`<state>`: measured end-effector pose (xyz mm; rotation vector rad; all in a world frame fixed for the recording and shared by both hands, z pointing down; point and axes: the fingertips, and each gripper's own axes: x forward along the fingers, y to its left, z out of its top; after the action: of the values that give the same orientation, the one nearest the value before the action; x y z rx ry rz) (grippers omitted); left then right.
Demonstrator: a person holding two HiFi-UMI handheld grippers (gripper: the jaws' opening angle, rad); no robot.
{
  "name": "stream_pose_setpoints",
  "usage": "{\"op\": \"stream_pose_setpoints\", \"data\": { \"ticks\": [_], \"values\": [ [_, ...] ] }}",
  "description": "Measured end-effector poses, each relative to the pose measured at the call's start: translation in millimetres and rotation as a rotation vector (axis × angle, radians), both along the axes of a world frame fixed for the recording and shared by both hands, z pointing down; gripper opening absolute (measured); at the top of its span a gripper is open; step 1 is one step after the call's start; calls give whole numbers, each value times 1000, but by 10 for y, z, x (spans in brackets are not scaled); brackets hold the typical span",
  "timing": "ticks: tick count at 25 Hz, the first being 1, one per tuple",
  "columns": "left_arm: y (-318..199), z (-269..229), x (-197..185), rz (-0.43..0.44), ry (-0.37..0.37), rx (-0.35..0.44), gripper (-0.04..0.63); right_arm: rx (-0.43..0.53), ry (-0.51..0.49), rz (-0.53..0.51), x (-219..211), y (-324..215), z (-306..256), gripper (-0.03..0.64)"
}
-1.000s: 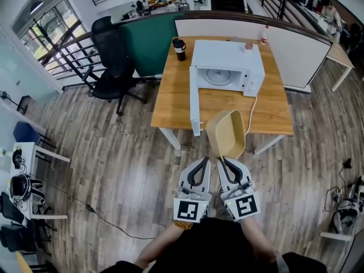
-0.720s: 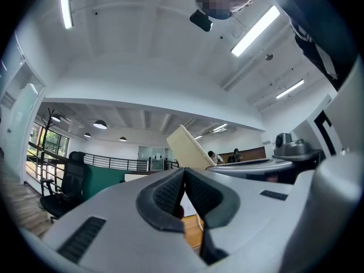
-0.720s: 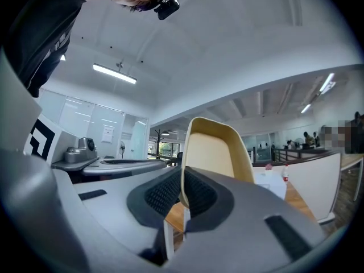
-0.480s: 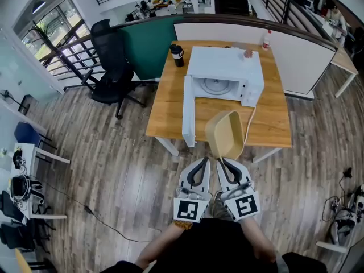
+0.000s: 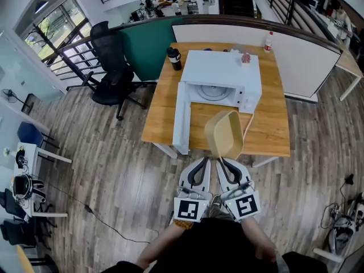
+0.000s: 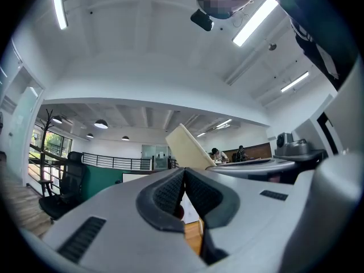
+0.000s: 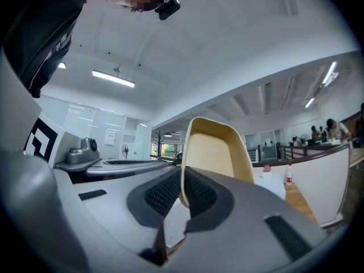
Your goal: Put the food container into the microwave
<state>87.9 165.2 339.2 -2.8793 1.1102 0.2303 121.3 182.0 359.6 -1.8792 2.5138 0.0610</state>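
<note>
The right gripper (image 7: 183, 182) is clenched on the near rim of the food container (image 5: 225, 134), with the beige wall pinched between its ribbed pads. The left gripper (image 6: 183, 186) has its jaws pressed together with nothing between them, and it rides just beside the right one.

The container hangs in the air above the near edge of the bench (image 5: 272, 131), held out ahead of the person and touching nothing but the pads. Its long axis runs away from the right gripper towards the microwave (image 5: 224, 67). It seems tipped up on end, with its open side turned back toward the holder, though the wide lens makes the exact tilt hard to judge.

The microwave stands at the middle of the bench. Its door (image 5: 181, 118) is swung fully open on the left and reaches out past the near edge. The open cavity (image 5: 215, 92) lies straight beyond the container, a little to its left, with bare bench top between them.

The right hand carries the load and is the one lined up with the opening. Both grippers point roughly level, side by side in front of the body. The coming move probably calls for carrying the container forward, clear of the door's edge, and levelling it before it goes in.
</note>
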Motion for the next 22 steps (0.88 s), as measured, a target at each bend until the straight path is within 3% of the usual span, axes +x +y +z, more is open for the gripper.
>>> {"op": "stream_pose_setpoints", "data": {
  "ticks": [9, 22],
  "values": [
    [-88, 101, 387, -13, -2, -17, 20, -45, -6, -10, 483, -117, 171, 26],
    [-471, 253, 643, 26, 7, -23, 20, -56, -25, -22, 642, -416, 274, 26]
  ]
}}
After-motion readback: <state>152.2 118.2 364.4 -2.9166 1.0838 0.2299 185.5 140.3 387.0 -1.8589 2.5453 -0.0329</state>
